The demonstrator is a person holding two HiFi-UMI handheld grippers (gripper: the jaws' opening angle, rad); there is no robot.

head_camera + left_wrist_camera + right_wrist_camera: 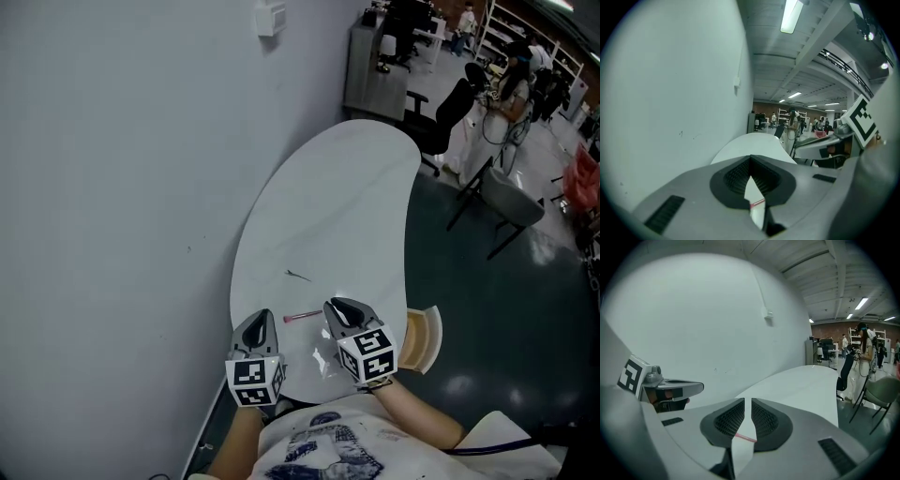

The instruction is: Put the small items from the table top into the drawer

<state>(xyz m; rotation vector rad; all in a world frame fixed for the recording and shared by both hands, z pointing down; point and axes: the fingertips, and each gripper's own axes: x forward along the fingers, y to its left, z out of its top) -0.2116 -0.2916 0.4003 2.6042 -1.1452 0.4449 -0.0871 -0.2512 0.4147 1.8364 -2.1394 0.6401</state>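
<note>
A thin pink stick (302, 316) lies on the white oval table (337, 206), just beyond and between my two grippers. It shows through the gap behind the jaws as the pink stick (757, 203) and the pink stick (745, 438). A small dark sliver (298, 276) lies farther out on the top. My left gripper (265, 317) hovers at the near edge, its tips touching and empty (750, 159). My right gripper (336, 305) sits beside it with a narrow slit between its jaws and nothing in it (748, 401).
An open wood-coloured drawer (424, 339) juts from the table's right side near my right wrist. A grey wall (122, 187) runs along the table's left edge. Chairs (506, 202) and people stand far off on the dark floor.
</note>
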